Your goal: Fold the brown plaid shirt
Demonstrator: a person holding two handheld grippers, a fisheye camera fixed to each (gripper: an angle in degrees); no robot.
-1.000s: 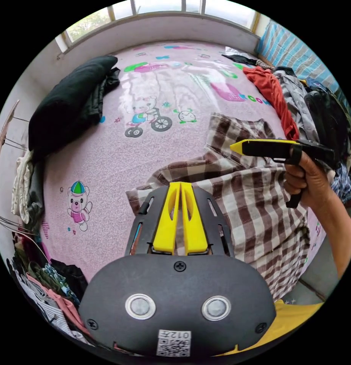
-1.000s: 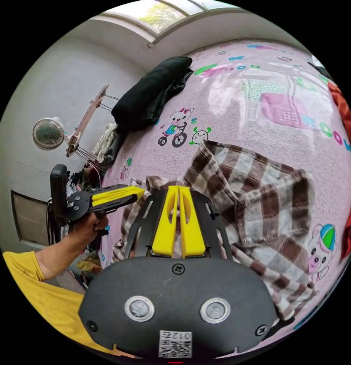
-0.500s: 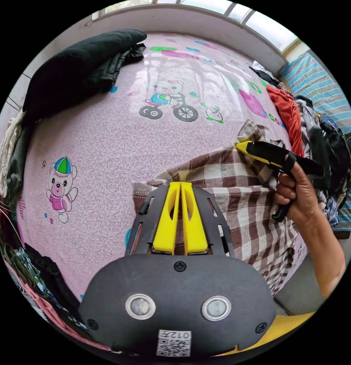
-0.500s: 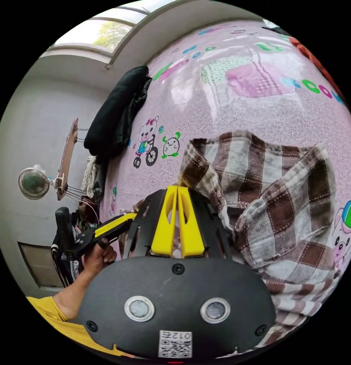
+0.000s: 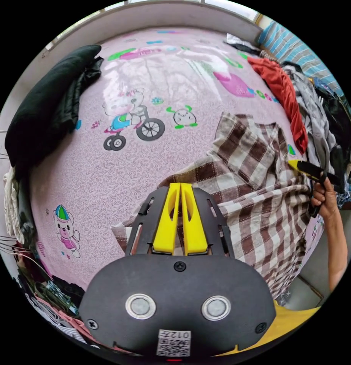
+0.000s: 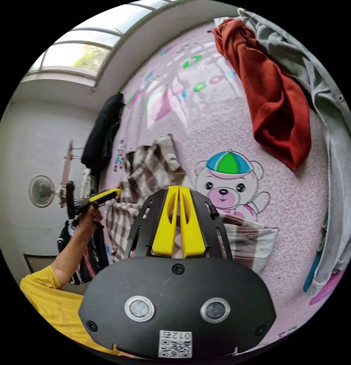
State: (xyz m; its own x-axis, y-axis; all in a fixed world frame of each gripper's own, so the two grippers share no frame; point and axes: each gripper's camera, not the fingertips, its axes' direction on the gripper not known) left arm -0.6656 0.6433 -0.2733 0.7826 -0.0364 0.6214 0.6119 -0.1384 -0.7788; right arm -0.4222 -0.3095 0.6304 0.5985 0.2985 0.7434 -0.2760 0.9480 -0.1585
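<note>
The brown plaid shirt (image 5: 251, 182) lies spread across the pink cartoon bedsheet (image 5: 145, 68), its near edge lifted. My left gripper (image 5: 179, 186) is shut on that edge at the shirt's left end, checked cloth showing between its yellow jaws. My right gripper (image 5: 294, 164), held in a hand, pinches the shirt's far right end. In the right gripper view, my right gripper (image 6: 178, 189) is shut over plaid cloth. From there the shirt (image 6: 148, 171) stretches away to the left gripper (image 6: 115, 191), which a person in a yellow sleeve holds.
A black garment (image 5: 42, 110) lies at the bed's left side. A red garment (image 6: 274, 95) and grey clothes (image 6: 335, 152) are heaped along the right side. More clothes hang off the near-left corner (image 5: 50, 296). A fan (image 6: 41, 190) stands by the wall.
The two grippers have drawn apart, and the shirt now spans wider between them. The right gripper has swung toward the red and grey clothes.
</note>
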